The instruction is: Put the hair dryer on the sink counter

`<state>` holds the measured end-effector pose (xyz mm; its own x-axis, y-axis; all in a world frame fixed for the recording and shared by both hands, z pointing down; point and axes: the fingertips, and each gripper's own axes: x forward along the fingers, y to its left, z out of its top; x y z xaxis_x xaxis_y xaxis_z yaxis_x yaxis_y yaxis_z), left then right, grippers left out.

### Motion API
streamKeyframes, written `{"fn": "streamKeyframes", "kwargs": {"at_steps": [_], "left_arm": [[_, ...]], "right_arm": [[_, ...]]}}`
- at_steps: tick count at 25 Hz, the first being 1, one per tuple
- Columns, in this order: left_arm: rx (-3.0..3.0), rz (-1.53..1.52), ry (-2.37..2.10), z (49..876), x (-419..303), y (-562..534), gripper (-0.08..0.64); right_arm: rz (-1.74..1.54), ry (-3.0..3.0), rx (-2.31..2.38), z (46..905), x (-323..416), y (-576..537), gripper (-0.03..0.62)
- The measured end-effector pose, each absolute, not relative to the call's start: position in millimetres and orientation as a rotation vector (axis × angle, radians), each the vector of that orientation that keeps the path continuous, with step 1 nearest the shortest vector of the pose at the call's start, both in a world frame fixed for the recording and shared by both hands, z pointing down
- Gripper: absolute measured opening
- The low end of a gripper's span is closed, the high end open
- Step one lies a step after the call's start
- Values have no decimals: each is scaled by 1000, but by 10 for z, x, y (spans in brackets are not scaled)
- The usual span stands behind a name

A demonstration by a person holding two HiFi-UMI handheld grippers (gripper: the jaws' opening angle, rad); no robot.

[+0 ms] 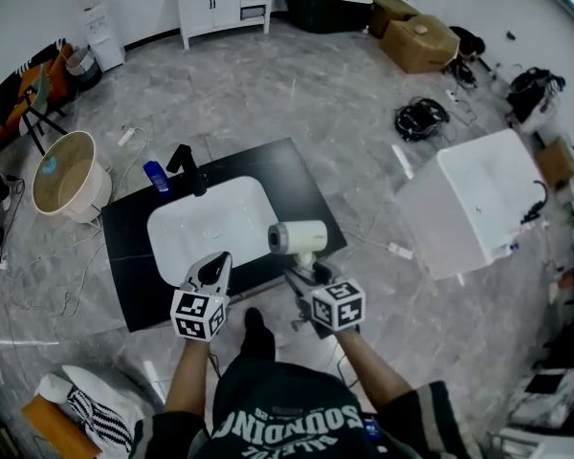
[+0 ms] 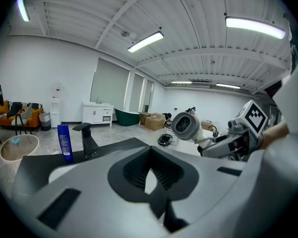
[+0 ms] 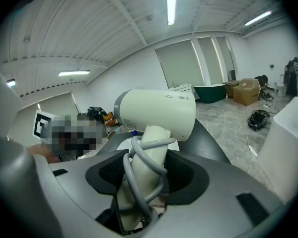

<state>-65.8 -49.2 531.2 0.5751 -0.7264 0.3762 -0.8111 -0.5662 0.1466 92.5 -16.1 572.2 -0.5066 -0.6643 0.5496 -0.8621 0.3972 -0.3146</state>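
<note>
Now | right gripper [image 3: 143, 180] grips hair dryer [image 3: 159, 114] handle | over sink counter [image 1: 295, 182]

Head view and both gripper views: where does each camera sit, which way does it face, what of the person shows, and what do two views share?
Head view: on the person's head, facing steeply down at the sink counter; shows both forearms, left gripper and right gripper.
Left gripper view: on that gripper, facing across the counter over its empty jaws; shows the right gripper.
Right gripper view: on that gripper, facing along jaws shut on the hair dryer.
All three show the hair dryer.
</note>
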Motion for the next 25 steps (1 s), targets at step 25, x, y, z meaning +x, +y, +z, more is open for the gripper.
{"fn": "streamKeyframes", "kwargs": {"at_steps": [25], "left_arm": [[2474,383,-1249,5428,-832,-1970,0]], "right_arm": [[733,-2318,1270,5783,744,-1608,216]]}}
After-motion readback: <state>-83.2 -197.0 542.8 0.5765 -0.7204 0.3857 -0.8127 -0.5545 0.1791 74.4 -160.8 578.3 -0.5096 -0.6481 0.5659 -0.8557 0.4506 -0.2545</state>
